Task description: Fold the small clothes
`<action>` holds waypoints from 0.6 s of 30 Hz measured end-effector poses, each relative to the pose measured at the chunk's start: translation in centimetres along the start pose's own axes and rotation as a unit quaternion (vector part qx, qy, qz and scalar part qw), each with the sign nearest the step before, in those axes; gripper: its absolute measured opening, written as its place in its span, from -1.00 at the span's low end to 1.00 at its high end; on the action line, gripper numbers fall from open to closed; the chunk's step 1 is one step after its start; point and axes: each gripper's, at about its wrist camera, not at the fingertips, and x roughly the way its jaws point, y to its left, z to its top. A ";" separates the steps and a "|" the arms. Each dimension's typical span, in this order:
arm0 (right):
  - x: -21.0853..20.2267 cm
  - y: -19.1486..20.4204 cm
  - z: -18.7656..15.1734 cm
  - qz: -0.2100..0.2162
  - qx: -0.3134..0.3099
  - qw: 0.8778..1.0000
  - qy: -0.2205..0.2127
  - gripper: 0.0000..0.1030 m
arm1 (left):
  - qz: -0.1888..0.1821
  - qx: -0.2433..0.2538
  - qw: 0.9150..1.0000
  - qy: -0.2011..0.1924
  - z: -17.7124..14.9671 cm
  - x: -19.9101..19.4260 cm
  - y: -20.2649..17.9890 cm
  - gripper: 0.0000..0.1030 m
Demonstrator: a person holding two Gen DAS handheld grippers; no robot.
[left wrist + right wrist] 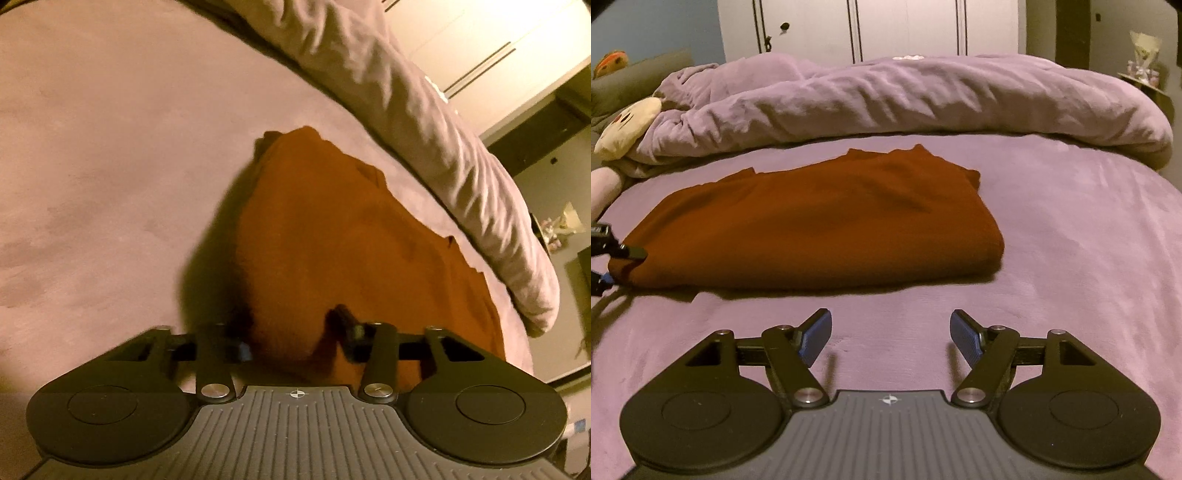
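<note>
A purple bed is carrying a bunched duvet along its far side. A folded rust garment is lying left of centre on the sheet, near the duvet. The left gripper is straddling the garment's left corner, jaws partly apart with cloth between them. The right gripper is hovering on the near side, jaws wide and holding nothing
</note>
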 end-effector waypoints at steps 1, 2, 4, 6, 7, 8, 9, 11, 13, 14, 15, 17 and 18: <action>0.0 0.1 0.1 0.000 -0.004 1.000 -0.002 0.38 | -0.002 -0.002 1.000 0.000 0.1 0.1 -0.1 -0.38; 0.1 0.3 0.2 0.000 -0.008 1.000 -0.004 0.38 | -0.006 0.000 1.000 -0.002 0.1 0.1 -0.1 -0.38; 0.3 0.5 0.5 -0.001 -0.013 1.000 -0.008 0.38 | -0.005 0.008 1.000 -0.005 0.0 0.1 -0.3 -0.38; 0.6 0.6 0.7 -0.002 -0.010 1.000 -0.011 0.38 | -0.001 0.005 1.000 -0.004 -0.1 0.4 0.0 -0.20; 0.7 0.7 0.8 -0.001 -0.008 1.000 -0.012 0.38 | 0.000 -0.002 1.000 -0.004 0.0 0.6 0.2 -0.12; 0.9 0.8 0.9 -0.001 -0.007 1.000 -0.012 0.38 | -0.005 -0.011 1.000 -0.002 0.1 0.8 0.3 -0.07; 1.1 0.9 1.0 -0.002 -0.007 1.000 -0.011 0.38 | -0.009 -0.018 1.000 0.000 0.3 1.0 0.4 -0.06; 1.3 1.1 1.2 -0.004 -0.010 1.000 -0.011 0.38 | -0.007 -0.032 0.999 0.001 0.7 1.2 0.4 -0.21; 1.4 1.3 1.5 -0.004 -0.011 1.000 -0.014 0.38 | -0.002 -0.053 0.999 0.004 1.2 1.3 0.6 -0.38; 1.3 1.3 1.6 -0.003 -0.009 1.000 -0.015 0.38 | -0.007 -0.068 0.998 0.003 1.4 1.1 0.7 -0.44; 1.3 1.3 1.7 -0.002 -0.007 1.000 -0.018 0.38 | -0.010 -0.082 0.997 0.002 1.6 0.8 0.8 -0.45; 1.0 1.2 1.9 0.002 -0.003 1.000 -0.025 0.38 | -0.019 -0.088 0.996 -0.008 2.0 0.1 0.6 -0.50; 0.8 1.1 1.9 0.002 -0.001 1.000 -0.029 0.38 | -0.024 -0.082 0.996 -0.016 2.1 -0.5 0.2 -0.51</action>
